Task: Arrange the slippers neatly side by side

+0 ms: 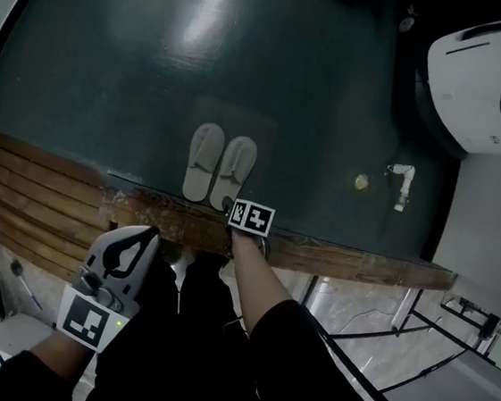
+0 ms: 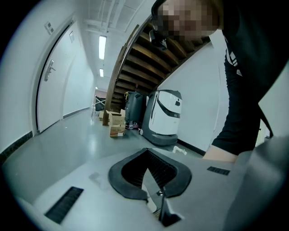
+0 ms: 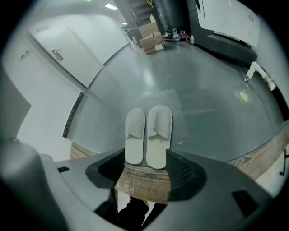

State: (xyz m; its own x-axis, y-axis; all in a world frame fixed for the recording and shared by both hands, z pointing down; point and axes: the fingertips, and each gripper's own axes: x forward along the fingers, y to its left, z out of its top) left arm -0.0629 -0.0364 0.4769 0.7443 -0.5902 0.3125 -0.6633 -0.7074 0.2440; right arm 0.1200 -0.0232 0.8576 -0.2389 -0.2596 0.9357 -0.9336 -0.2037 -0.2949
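pale grey fabric slippers (image 1: 205,163): side by side, touching, on dark floor (image 1: 112,72) at worn wooden step edge (image 1: 343,255) | right gripper (image 3: 144,169): spread, empty, above | left gripper (image 2: 151,173): pressed together, empty | white machine (image 1: 490,74): well apart

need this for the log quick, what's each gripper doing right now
Left gripper: closed, holding nothing.
Right gripper: open, empty, clear of the slippers.

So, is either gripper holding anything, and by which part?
Nothing is held. The right gripper stands open and empty, the left gripper is closed on nothing; both slippers lie on the floor.
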